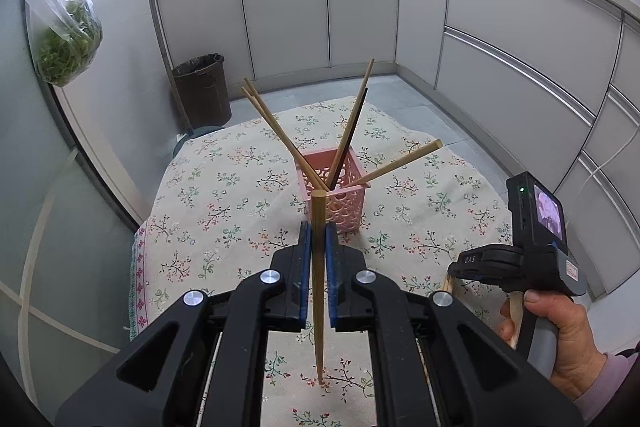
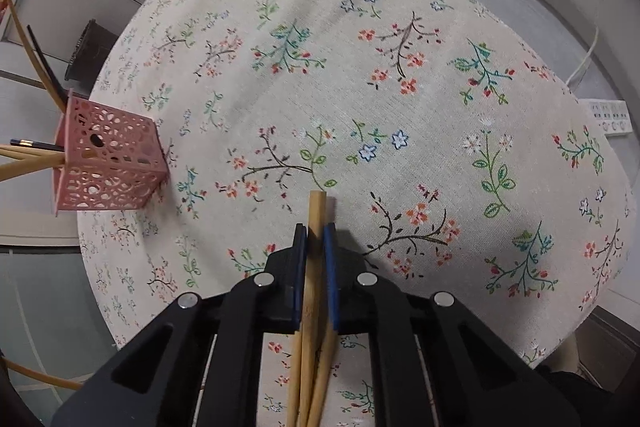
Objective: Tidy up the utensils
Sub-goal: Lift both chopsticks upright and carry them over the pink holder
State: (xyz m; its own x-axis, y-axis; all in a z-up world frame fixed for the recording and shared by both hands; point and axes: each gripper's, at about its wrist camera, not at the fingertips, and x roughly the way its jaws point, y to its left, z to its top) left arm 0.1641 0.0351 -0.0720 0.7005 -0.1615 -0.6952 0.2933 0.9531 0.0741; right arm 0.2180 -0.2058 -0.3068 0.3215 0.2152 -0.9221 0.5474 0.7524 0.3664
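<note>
- Both grippers clamped: your left gripper [image 1: 318,239] pinches one chopstick [image 1: 319,287], your right gripper [image 2: 316,239] grips several chopsticks [image 2: 314,291].
- Five already stand in the basket [image 1: 336,195] mid-table; yours remain.

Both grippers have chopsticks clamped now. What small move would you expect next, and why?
Probably the left gripper carries its single chopstick forward over the pink basket and lowers it in. It is shut on that stick just short of the basket, which already holds several chopsticks, while the right gripper grips a bundle farther away.
</note>
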